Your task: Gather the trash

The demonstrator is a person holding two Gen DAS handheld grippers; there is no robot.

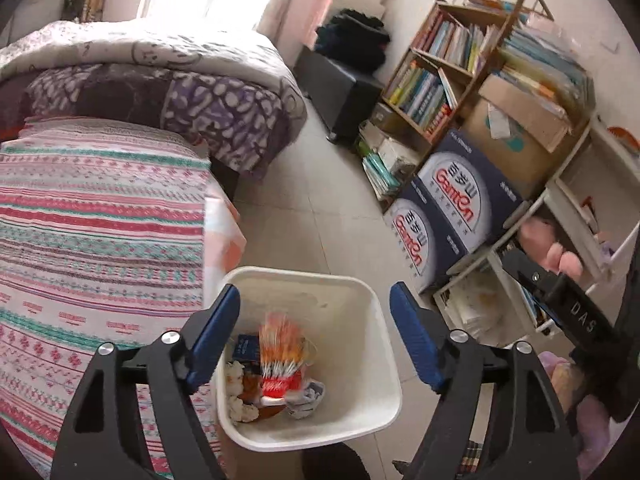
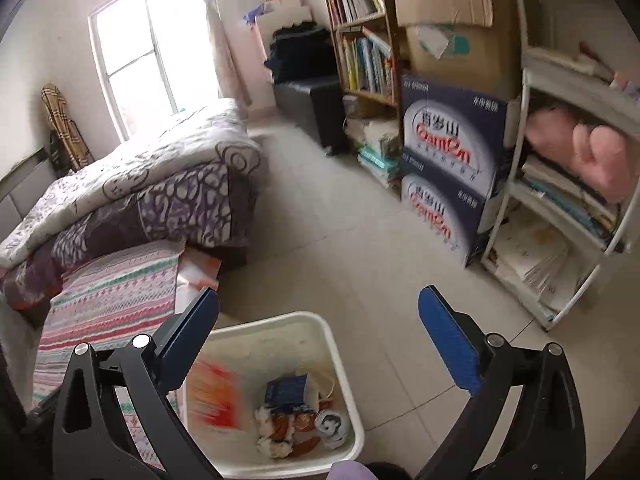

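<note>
A white square waste bin (image 1: pixel 304 276) stands on the tiled floor beside the bed, below both grippers. In it lie a blurred orange-red wrapper (image 1: pixel 280 356), a small blue box (image 1: pixel 246 346), crumpled white tissue (image 1: pixel 236 376) and other scraps. My left gripper (image 1: pixel 316 296) is open above the bin with nothing between its blue pads. In the right wrist view the bin (image 2: pixel 280 320) lies at the lower middle. It holds the blurred wrapper (image 2: pixel 210 396) and the blue box (image 2: pixel 288 390). My right gripper (image 2: pixel 320 296) is wide open and empty.
A bed with a striped cover (image 1: pixel 100 220) and folded quilts (image 1: pixel 180 80) fills the left. A wooden bookshelf (image 1: pixel 436 80), stacked blue cartons (image 1: pixel 452 200), a brown cardboard box (image 1: pixel 516 132) and a white rack (image 2: pixel 560 200) with a pink plush line the right. A black ottoman (image 2: pixel 316 108) stands by the far wall.
</note>
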